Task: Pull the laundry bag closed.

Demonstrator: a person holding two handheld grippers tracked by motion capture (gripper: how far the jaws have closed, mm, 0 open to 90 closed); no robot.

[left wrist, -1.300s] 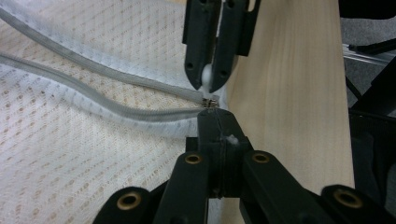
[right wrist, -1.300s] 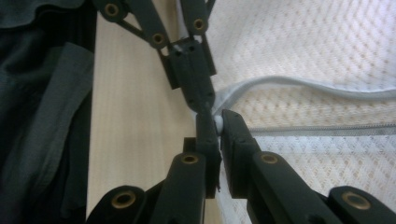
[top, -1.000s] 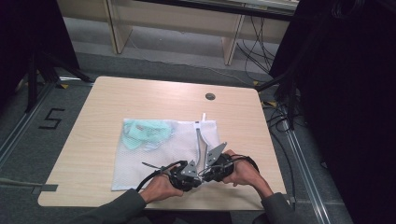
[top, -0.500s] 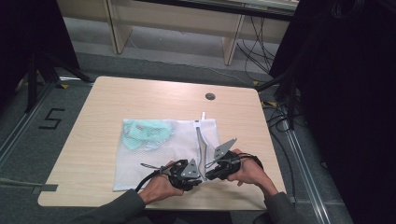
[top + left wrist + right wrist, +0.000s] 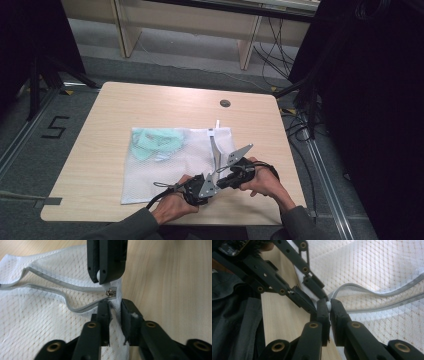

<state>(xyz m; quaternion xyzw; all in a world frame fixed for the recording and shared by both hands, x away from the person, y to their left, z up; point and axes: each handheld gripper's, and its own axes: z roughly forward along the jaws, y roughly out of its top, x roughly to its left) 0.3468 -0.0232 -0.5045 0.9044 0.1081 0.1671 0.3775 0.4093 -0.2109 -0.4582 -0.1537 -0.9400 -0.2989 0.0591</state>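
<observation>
A white mesh laundry bag (image 5: 175, 162) lies flat on a pale wooden table (image 5: 125, 105), in the lower middle of the high view, with a mint-green garment (image 5: 157, 140) inside near its upper left corner. Two hands enter from the bottom edge, each holding a black claw at the bag's lower right corner.

In the left claw view, the left claw (image 5: 115, 312) rises from the bottom centre. Its jaws have just been closing and stand a little apart, with the bag's corner fabric between them. Just above its tips sits the metal zipper slider (image 5: 110, 293), at the end of the grey zipper (image 5: 50, 283) that gapes open towards the left.

The right claw (image 5: 329, 307) is closed on a small white zipper pull (image 5: 328, 305).
</observation>
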